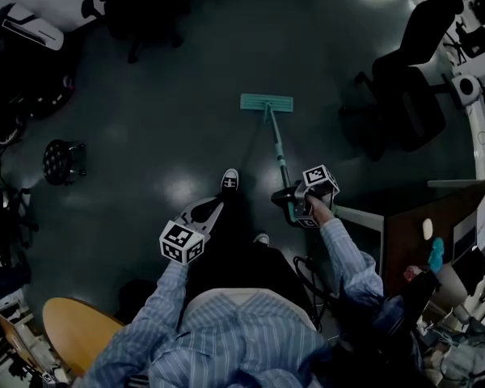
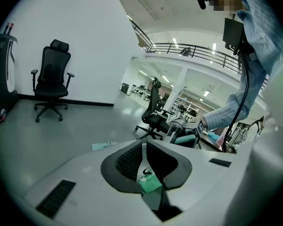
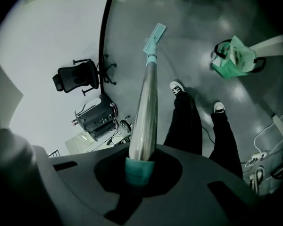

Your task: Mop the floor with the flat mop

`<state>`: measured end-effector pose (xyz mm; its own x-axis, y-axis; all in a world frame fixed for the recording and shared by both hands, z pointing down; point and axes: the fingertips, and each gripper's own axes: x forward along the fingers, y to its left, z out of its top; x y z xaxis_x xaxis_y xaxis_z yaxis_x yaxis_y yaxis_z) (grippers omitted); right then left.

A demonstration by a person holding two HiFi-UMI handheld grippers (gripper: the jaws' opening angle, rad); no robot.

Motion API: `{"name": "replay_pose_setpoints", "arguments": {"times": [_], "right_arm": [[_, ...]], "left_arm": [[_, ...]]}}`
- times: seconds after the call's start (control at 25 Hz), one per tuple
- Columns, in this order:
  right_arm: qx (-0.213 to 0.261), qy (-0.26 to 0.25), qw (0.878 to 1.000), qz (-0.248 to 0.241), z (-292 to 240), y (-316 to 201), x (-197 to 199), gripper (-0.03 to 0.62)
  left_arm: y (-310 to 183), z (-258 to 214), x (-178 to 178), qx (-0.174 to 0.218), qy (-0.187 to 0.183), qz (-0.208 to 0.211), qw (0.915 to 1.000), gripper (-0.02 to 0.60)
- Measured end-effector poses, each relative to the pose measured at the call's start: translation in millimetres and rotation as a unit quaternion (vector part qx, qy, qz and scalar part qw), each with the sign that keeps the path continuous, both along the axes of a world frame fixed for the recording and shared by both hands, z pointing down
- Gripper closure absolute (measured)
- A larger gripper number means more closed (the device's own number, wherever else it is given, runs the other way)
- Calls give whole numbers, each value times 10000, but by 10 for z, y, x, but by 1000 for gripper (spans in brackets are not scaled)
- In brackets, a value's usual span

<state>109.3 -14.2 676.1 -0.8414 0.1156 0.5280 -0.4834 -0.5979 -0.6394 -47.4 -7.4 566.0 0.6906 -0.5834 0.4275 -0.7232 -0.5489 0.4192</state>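
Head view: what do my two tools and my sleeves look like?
The left tool has a pale grey moulded body with dark jaw pads and carries a white cube with black square markers. The right tool looks darker and carries a matching marker cube. The left sleeve and right sleeve are blue-and-white striped shirt cloth.

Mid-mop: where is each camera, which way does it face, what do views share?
Head view: on the person's head, facing steeply down at dark floor; blue striped sleeves, left gripper, right gripper show.
Left gripper view: rides that gripper, facing across the room; a sleeve shows.
Right gripper view: faces down the clamped silver mop pole; black-trousered legs show.
Shared: all show the teal flat mop head.
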Motion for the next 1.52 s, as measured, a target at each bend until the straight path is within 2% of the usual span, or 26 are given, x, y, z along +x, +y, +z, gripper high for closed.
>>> {"name": "replay_pose_setpoints", "arguments": {"times": [0.36, 0.76, 1.12, 1.28, 1.52], "right_arm": [[-144, -122, 9989, -439, -35, 1689, 237, 585], [-416, -163, 9930, -1089, -197, 3090, 693, 585], [-483, -39, 9881, -1458, -428, 3598, 1179, 585], [-494, 43, 9886, -1418, -568, 3684, 1348, 585], [-540, -97, 9907, -1245, -629, 3735, 1389, 585]], "left_arm": [[981, -128, 257, 244, 54, -40, 9997, 551], [1729, -118, 448, 301, 37, -177, 9994, 551], [1878, -108, 554, 331, 14, -75, 9994, 551], [1814, -138, 657, 370, 22, 45, 9993, 551], [1723, -155, 783, 367, 23, 181, 9992, 551]]}}
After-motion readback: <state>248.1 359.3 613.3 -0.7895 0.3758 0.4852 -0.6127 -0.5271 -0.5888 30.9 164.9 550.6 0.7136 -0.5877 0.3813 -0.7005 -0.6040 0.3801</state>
